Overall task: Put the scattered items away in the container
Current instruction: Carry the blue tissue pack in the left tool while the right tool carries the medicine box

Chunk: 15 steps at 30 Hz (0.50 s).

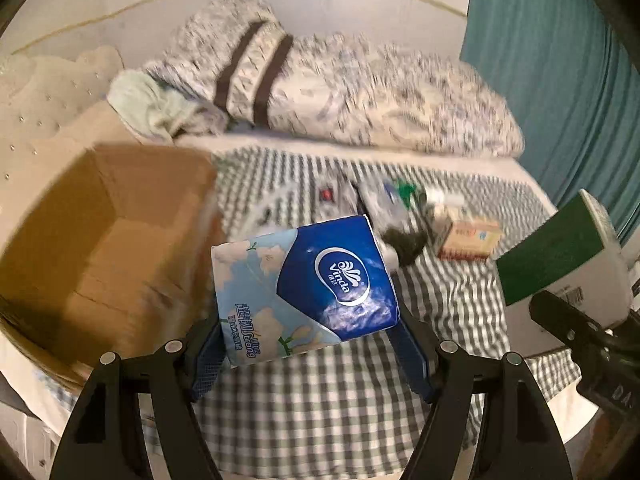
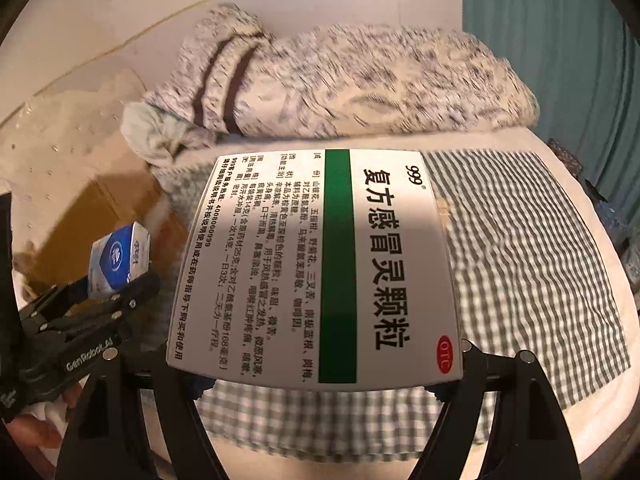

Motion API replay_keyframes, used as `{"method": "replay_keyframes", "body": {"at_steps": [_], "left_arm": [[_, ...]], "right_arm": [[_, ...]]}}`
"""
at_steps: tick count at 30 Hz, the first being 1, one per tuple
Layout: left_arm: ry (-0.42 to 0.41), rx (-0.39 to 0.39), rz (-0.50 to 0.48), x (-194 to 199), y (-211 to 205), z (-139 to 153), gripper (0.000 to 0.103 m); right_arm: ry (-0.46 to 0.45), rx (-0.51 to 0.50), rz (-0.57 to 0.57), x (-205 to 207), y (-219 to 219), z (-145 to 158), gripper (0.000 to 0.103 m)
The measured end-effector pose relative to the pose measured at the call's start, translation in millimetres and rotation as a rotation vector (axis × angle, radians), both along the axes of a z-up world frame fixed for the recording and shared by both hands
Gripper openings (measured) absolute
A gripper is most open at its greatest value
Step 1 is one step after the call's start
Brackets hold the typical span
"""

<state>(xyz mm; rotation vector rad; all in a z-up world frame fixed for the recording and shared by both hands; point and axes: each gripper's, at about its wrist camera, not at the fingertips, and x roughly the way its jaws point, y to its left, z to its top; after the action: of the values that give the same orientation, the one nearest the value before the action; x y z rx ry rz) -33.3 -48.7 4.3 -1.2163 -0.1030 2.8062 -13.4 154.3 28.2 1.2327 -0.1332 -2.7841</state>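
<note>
My left gripper point(image 1: 308, 324) is shut on a blue-and-white Vinda tissue pack point(image 1: 320, 276), its blue pads pressing both sides, held above the checked cloth just right of the open cardboard box point(image 1: 160, 184). My right gripper point(image 2: 320, 380) is shut on a large white medicine box with a green stripe point(image 2: 320, 264), which hides its fingertips. That medicine box point(image 1: 560, 256) shows at the right edge of the left wrist view. The right wrist view has the left gripper point(image 2: 116, 288) with the tissue pack point(image 2: 118, 258) in front of the cardboard box point(image 2: 92, 220).
On the checked cloth point(image 1: 320, 400) lie a power strip with a red switch point(image 1: 328, 196), a clear plastic bag point(image 1: 384, 204), a dark lump point(image 1: 404, 242) and a small orange box point(image 1: 468, 240). A rolled quilt point(image 1: 340, 92) lies behind; a teal curtain point(image 1: 560, 80) hangs right.
</note>
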Motion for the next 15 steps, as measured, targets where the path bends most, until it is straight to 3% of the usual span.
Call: {"method": "replay_keyframes", "body": {"at_steps": [8,15], "left_arm": [[0.073,-0.04,0.088,-5.7,-78.2,54.1,0.075],[0.075,-0.046,0.239,-18.7,-158.4,52.8,0.075]], "right_arm": [[0.096,-0.035,0.149,-34.6,-82.6,57.0,0.078],[0.099,-0.052,0.318,-70.9,-176.5,53.0,0.078]]}}
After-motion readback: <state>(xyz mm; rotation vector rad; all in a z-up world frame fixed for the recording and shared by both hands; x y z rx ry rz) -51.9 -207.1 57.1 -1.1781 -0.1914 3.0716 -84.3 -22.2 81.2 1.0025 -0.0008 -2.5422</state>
